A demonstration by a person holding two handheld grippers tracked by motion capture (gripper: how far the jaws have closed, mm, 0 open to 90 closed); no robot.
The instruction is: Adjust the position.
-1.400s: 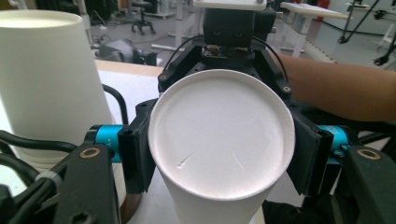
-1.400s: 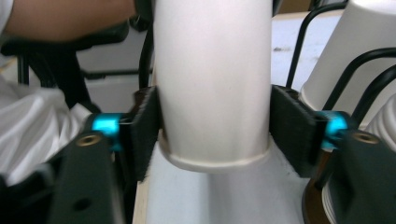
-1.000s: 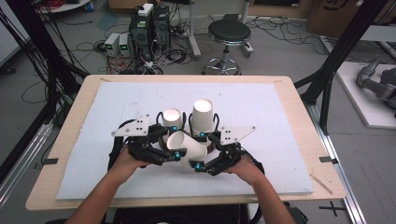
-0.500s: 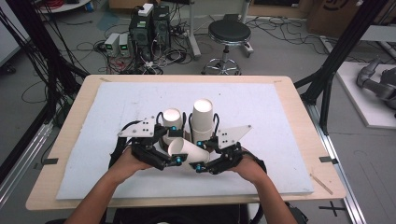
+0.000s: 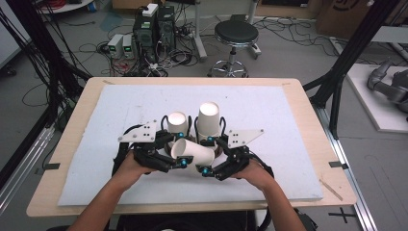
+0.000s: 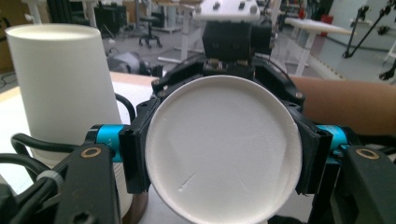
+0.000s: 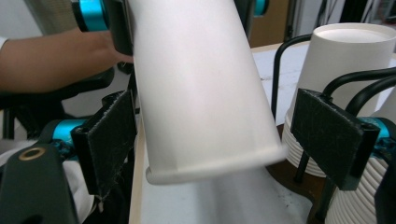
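Cups (image 5: 209,120) stand upright just behind the tipped cup (image 5: 192,153), pinched by left tool (image 5: 182,163); right tool (image 5: 206,170) spread.

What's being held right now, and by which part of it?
The left hand-held gripper, its jaws just closed in, clamps the tipped white paper cup by its base end. The right hand-held gripper, its jaws just opened, flanks the rim end without pressing.

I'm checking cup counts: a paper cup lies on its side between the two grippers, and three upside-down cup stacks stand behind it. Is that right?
Not quite. The paper cup does lie on its side between the left gripper and the right gripper, but the high view shows two upside-down cup stacks behind it, one shorter and one taller, not three.
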